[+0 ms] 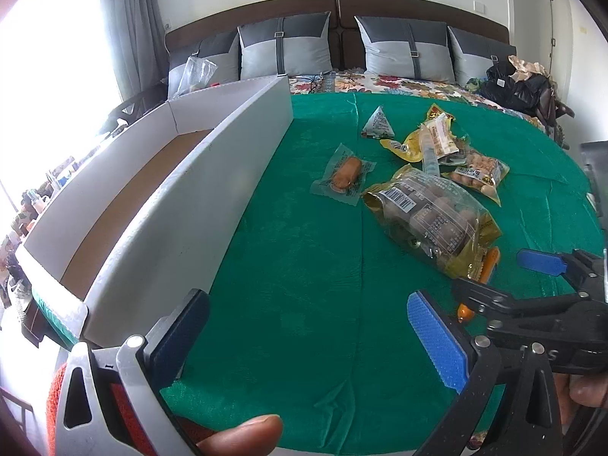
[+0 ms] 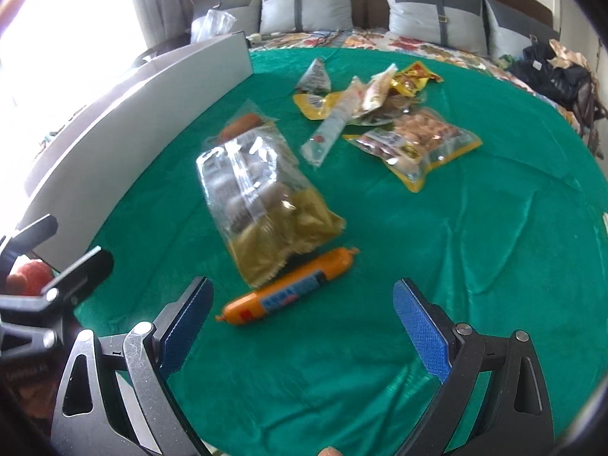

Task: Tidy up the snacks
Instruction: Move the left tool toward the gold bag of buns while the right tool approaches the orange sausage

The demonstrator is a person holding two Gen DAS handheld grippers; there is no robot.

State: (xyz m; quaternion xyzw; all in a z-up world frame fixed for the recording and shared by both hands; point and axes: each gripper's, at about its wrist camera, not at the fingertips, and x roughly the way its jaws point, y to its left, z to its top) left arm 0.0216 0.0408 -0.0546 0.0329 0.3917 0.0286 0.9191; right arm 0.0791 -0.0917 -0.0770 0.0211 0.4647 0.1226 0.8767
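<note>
Both my right gripper (image 2: pixel 300 326) and left gripper (image 1: pixel 307 342) gape empty; the sausage (image 2: pixel 287 287) could roll, snagging the bag (image 2: pixel 266 205).

Orange sausage stick (image 1: pixel 490 264) mostly hidden in left wrist view, behind clear yellow bag (image 1: pixel 429 216) and right gripper (image 1: pixel 475 277). Bag blurred in right wrist view; print unreadable. White box (image 1: pixel 159 205) floor partly hidden by near wall. Window overexposed.

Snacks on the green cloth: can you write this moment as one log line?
left gripper: open, empty | right gripper: open, empty | orange sausage: nearest | white box: looks empty
</note>
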